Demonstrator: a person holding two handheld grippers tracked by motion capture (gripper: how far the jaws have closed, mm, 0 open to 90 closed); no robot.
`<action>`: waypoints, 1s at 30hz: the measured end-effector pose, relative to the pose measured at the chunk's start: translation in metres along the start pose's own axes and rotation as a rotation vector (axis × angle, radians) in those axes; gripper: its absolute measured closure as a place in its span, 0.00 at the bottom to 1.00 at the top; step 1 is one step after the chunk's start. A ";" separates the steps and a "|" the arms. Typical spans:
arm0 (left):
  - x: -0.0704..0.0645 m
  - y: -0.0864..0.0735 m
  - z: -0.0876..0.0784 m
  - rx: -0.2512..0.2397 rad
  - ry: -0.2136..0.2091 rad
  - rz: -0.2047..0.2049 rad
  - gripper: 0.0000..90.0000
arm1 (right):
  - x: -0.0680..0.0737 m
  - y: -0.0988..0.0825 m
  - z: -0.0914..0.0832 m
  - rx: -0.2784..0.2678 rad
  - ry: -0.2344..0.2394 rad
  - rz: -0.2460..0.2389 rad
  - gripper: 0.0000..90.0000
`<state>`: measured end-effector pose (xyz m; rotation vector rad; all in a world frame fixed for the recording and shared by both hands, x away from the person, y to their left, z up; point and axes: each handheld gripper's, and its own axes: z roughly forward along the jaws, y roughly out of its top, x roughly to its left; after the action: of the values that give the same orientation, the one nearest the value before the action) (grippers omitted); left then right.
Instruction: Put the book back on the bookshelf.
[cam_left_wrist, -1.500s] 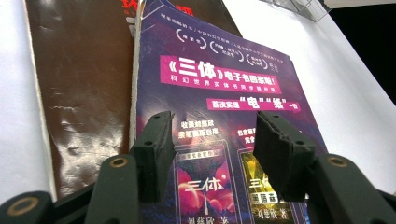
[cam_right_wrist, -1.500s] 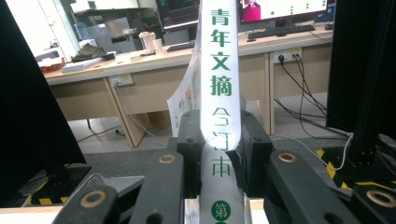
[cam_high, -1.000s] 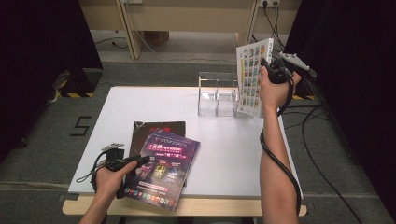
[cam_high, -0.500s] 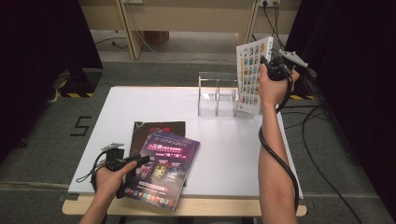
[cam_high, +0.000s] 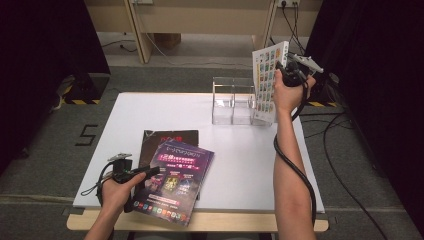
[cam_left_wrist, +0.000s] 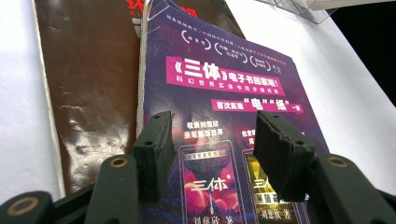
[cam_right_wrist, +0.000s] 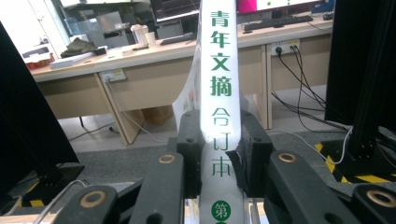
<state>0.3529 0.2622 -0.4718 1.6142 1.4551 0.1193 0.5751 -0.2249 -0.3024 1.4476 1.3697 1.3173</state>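
Right claw (cam_high: 280, 75), pinching the white volume (cam_high: 264, 82) by its spine, upright just above the clear rack (cam_high: 232, 100): I would keep it vertical and lower it slowly into the slot beneath.

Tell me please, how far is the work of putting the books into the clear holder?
Nothing stands in the clear acrylic holder yet. In hand: the right gripper clamps the spine of the white bound volume, held upright at the holder's right end. Left to do: the purple magazine, which the open left gripper hovers over, and the dark brown magazine beneath it.
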 end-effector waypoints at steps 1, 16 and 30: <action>0.000 0.000 0.000 -0.001 0.001 0.000 0.52 | -0.001 -0.001 0.001 0.000 -0.002 -0.003 0.82; 0.000 0.000 -0.001 -0.003 0.002 0.003 0.52 | 0.000 -0.019 -0.015 -0.024 -0.009 -0.038 0.82; -0.003 0.000 -0.002 -0.007 0.002 0.009 0.52 | -0.003 -0.036 -0.049 -0.046 -0.002 -0.071 0.81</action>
<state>0.3505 0.2607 -0.4691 1.6159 1.4473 0.1315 0.5198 -0.2286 -0.3278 1.3575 1.3679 1.2937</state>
